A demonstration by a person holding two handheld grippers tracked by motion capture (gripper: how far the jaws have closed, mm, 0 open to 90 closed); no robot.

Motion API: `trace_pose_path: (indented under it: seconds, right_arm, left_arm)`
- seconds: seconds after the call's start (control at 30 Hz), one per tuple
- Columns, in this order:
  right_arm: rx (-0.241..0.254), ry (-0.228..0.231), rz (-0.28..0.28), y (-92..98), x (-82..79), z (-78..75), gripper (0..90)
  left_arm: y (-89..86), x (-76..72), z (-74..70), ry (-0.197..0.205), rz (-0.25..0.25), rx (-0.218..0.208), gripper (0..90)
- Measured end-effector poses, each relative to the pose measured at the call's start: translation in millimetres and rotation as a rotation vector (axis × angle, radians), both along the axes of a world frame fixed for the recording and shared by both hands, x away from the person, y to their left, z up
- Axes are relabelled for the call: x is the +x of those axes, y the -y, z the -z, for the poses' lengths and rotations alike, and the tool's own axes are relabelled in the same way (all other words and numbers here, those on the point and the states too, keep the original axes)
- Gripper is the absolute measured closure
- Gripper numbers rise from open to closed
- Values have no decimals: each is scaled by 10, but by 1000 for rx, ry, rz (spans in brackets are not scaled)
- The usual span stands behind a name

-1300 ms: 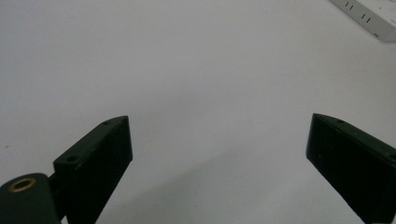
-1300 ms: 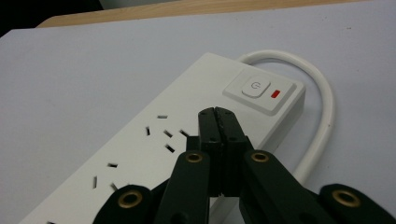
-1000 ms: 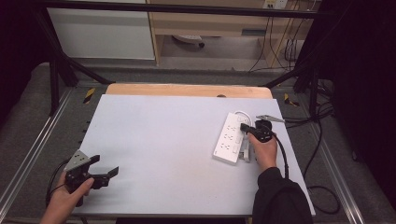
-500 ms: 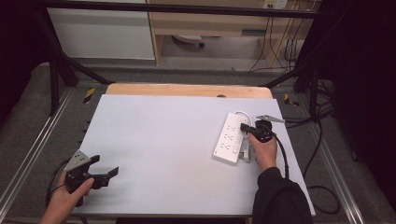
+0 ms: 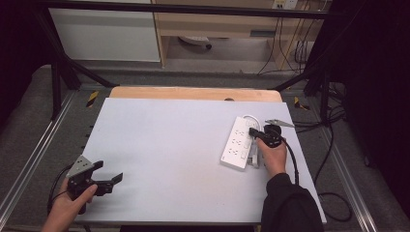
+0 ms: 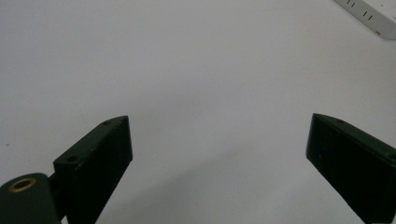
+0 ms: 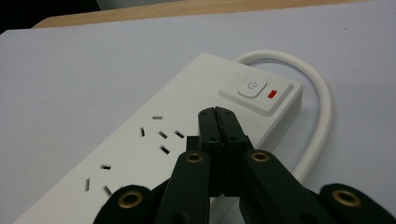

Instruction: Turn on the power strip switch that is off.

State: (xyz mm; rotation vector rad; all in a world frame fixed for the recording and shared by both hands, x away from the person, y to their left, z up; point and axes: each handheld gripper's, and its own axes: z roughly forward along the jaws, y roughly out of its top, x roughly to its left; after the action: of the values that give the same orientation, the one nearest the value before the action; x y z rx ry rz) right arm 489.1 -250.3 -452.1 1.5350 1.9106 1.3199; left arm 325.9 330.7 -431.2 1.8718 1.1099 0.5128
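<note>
White power strip [image 7: 187,140] with 1 button, red light, looped cord; right gripper [image 7: 218,112] pressed together above it.

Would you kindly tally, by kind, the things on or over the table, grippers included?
White power strip: 1
White cable of the strip: 1
Black grippers: 2, the left gripper and the right gripper
Total: 4

Lab; framed test table [image 5: 159,145]; cables [image 5: 295,53]
</note>
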Motion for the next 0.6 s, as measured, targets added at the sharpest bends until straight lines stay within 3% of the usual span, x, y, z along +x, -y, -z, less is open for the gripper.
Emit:
trace_pose_path:
  seconds: [0.6]
  right_arm:
    - [-18,-2,-2,-11,3,-14,900]
  left_arm:
    - [-2,0,-1,1,0,-2,72]
